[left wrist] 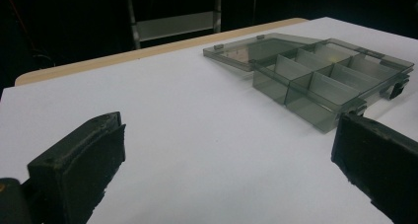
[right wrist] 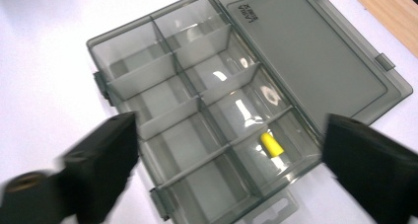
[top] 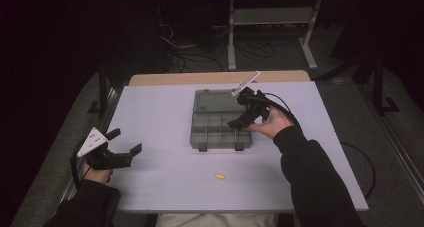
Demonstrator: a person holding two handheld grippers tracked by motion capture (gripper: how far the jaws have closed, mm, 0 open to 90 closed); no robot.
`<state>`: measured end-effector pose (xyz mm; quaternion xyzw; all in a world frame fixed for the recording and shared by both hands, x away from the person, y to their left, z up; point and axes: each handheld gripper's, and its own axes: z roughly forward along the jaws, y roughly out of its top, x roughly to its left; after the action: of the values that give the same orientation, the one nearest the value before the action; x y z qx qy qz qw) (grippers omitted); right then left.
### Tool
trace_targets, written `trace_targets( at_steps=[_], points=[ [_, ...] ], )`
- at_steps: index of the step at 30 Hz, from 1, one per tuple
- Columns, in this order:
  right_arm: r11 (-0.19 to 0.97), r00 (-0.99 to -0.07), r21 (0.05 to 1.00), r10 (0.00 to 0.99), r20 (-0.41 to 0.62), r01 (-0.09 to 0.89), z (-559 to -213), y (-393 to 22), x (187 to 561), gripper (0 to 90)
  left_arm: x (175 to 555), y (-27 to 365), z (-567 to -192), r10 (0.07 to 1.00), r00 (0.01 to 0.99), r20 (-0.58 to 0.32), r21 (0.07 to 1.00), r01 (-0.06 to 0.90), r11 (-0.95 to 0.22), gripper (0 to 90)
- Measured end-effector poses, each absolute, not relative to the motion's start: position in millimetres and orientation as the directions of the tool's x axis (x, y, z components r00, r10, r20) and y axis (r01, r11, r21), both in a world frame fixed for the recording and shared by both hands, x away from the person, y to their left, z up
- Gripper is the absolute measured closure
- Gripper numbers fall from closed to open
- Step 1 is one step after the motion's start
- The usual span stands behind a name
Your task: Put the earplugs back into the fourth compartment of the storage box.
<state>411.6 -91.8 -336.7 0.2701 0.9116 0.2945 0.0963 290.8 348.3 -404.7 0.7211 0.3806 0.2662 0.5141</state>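
Right gripper (top: 241,121) spread wide, empty, over organizer box (right wrist: 197,105); 1 yellow piece (right wrist: 271,145) in a compartment, another (top: 219,176) on table (top: 150,112). Left gripper (top: 125,143) wide, empty. Risk: box sliding if nudged.

lid (right wrist: 315,61) | embossed text at corner; too blurred to read

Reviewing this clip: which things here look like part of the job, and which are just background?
Likely part of the job:
- open compartment box
- yellow piece in a compartment
- yellow piece loose on the table
- right tool, open over the box
- left tool, open, resting near the table's edge

Just lying about:
- metal stand behind the table
- cables on the floor
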Motion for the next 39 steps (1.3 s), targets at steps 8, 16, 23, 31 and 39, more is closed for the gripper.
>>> trace_targets(
  at_steps=[8, 16, 23, 31, 39],
  points=[
    [0.705, -0.855, 0.586, 0.518, -0.038, 0.4, -336, -84, 392, 0.0, 291, 348, -405, 0.823, 0.568, -0.01, 0.944, 0.276, -0.179, 0.0],
    [0.709, -0.882, 0.604, 0.471, -0.022, 0.364, -345, -78, 369, 0.0, 291, 348, -405, 0.824, 0.567, -0.009, 0.944, 0.276, -0.179, 0.0],
    [0.722, -0.9, 0.604, 0.435, -0.017, 0.338, -360, -69, 353, 0.0, 290, 348, -404, 0.824, 0.567, -0.011, 0.946, 0.273, -0.175, 0.0],
    [0.746, -0.923, 0.593, 0.384, -0.009, 0.304, -373, -56, 339, 0.0, 290, 348, -404, 0.823, 0.568, -0.011, 0.946, 0.274, -0.177, 0.0],
    [0.765, -0.937, 0.577, 0.351, 0.002, 0.287, -387, -49, 327, 0.0, 290, 348, -404, 0.823, 0.568, -0.01, 0.945, 0.274, -0.177, 0.0]
  ],
)
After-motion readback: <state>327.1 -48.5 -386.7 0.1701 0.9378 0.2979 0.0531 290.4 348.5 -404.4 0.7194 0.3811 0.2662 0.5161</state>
